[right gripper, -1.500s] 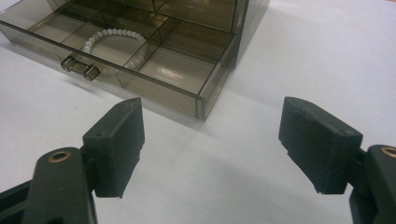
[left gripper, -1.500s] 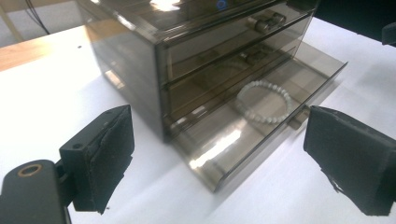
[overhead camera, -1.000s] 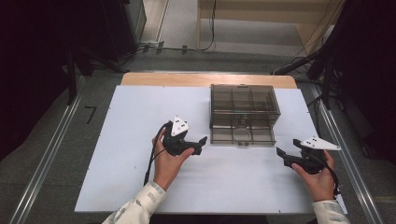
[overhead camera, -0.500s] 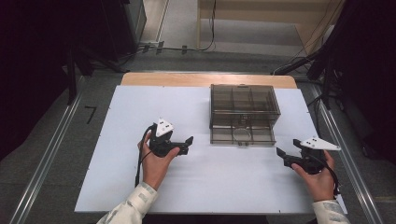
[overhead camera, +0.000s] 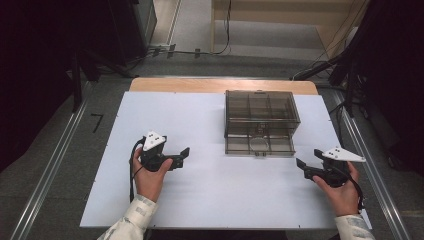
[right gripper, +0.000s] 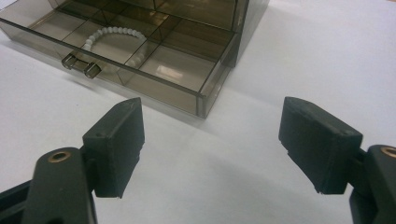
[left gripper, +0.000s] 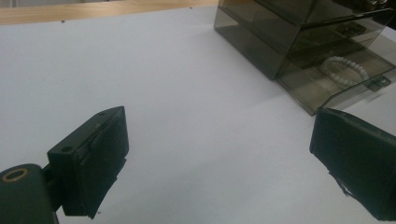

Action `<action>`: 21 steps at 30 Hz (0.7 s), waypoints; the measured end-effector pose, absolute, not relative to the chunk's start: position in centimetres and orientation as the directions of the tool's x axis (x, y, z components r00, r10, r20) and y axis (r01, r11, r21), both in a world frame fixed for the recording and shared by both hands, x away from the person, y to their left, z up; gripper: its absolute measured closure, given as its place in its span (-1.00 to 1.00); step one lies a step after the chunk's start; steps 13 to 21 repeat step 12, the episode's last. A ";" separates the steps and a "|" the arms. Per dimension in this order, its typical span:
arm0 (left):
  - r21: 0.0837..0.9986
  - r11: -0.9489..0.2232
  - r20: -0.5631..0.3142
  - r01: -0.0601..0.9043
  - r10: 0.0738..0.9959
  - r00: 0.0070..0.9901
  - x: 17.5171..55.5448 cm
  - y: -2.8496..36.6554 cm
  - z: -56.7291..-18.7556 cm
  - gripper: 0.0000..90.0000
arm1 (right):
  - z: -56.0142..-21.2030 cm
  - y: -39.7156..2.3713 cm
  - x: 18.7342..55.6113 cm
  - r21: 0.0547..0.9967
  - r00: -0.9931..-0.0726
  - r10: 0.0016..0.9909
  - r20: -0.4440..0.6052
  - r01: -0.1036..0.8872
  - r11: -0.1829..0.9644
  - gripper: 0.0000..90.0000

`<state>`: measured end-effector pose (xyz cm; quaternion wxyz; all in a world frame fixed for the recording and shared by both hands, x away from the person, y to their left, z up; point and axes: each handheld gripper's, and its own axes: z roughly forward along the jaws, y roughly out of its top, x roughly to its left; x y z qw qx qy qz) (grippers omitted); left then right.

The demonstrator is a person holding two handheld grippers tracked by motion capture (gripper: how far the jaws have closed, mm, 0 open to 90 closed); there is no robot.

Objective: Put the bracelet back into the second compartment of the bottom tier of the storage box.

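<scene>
On the white table, both grippers — left gripper, right gripper — gape wide, empty; better approach the drawer handle squarely.

A white table carries a smoky transparent drawer box toward its far right side.

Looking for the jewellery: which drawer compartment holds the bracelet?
The white bead bracelet lies in the front compartment behind the drawer handle; the neighbouring compartments look empty.
</scene>
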<state>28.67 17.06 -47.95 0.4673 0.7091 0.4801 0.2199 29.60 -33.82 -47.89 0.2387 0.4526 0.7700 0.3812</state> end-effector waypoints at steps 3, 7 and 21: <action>0.868 -0.104 -0.138 0.485 0.889 0.437 28.4 17.4 -48.0 -0.88 | -47.9 -33.8 29.6 0.804 -0.476 0.879 -0.021 0.515 0.298 -0.53; 0.868 -0.102 -0.149 0.485 0.880 0.451 27.9 17.9 -48.1 -0.88 | -47.9 -33.8 29.5 0.804 -0.475 0.880 -0.020 0.515 0.297 -0.53; 0.869 -0.108 -0.144 0.483 0.878 0.456 27.3 18.2 -48.0 -0.88 | -47.9 -33.8 29.6 0.804 -0.476 0.879 -0.021 0.515 0.297 -0.53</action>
